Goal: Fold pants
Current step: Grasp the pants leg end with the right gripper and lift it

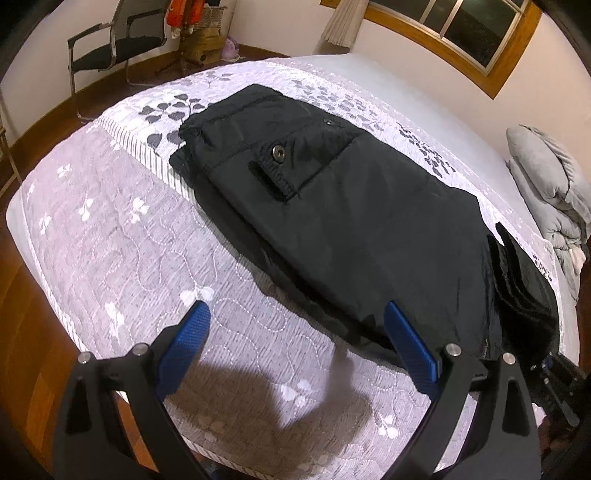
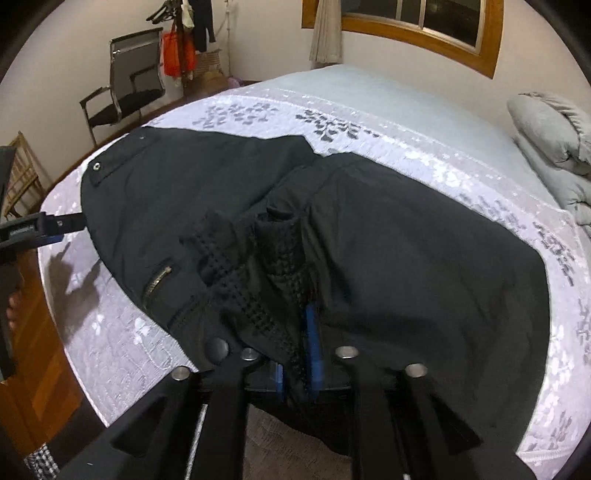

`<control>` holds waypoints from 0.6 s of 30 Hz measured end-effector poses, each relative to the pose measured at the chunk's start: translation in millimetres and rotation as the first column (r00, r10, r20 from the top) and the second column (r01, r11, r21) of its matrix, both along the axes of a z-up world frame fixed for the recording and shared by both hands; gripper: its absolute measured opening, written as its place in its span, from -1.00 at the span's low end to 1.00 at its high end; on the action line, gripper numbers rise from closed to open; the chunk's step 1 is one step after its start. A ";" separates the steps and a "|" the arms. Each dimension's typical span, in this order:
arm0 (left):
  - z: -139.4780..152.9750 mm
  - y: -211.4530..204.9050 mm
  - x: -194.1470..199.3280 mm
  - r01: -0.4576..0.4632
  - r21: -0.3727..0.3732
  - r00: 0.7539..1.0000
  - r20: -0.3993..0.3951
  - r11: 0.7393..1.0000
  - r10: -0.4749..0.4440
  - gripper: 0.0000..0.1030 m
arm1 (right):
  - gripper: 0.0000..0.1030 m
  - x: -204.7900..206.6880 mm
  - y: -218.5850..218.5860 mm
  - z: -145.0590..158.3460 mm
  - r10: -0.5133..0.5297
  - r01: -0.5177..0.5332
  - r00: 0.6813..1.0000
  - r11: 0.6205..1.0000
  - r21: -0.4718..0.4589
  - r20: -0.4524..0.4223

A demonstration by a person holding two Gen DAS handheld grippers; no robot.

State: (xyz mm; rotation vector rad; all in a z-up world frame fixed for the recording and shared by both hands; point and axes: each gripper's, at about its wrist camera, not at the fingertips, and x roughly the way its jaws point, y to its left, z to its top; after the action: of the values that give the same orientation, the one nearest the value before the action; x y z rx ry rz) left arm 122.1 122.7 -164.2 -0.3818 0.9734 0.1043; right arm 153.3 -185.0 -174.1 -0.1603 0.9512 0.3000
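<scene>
Left wrist view shows black pants lying folded lengthwise across a bed with a pale quilted cover, a snap button and pocket flap facing up. The left gripper hovers above the near edge of the bed with its blue fingers spread wide apart, holding nothing; the right-hand finger overlaps the near edge of the pants, though contact cannot be judged. At the lower right edge of this view, part of the other tool is dimly visible.

Right wrist view shows what the first does not: the waistband end of the pants with black mesh lining exposed, a small zipper, and a round snap. The right gripper has its blue fingers closed together on the mesh-lined fabric, which bunches up between them.

Beyond the bed, this view shows a grey folded duvet, a mesh office chair, an orange bag on a rack, and a wood-framed window.
</scene>
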 end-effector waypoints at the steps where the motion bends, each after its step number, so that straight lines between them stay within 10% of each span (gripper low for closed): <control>1: -1.2 -0.1 0.1 -0.001 -0.004 1.000 -0.005 1.000 0.001 0.84 | -0.32 -1.1 -0.2 -1.4 0.004 -0.004 1.000 1.000 0.024 -0.007; 4: -3.1 0.1 1.1 -0.001 -0.011 1.000 -0.017 1.000 0.001 0.84 | 0.26 -10.1 0.6 1.6 0.049 -0.046 0.999 0.994 0.100 -0.020; 9: -0.6 3.0 2.7 -0.002 -0.014 1.000 -0.011 1.000 0.002 0.84 | 0.28 -37.4 -8.3 24.3 0.146 -0.132 0.989 0.948 0.291 -0.026; 14: 0.7 5.5 2.8 -0.012 -0.027 1.000 -0.009 1.000 0.011 0.84 | 0.28 -24.8 -61.9 51.7 -0.008 0.034 0.998 0.868 0.495 -0.055; 18: -0.3 4.3 0.9 -0.014 -0.037 1.000 -0.012 0.999 0.013 0.84 | 0.29 0.4 -86.2 56.1 -0.134 0.135 0.990 0.869 0.475 -0.035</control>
State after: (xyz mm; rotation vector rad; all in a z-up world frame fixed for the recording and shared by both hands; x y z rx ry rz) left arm 123.1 127.0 -164.5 -0.4221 0.9859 0.1010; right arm 153.7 -271.2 -118.0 0.3605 0.8574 0.3968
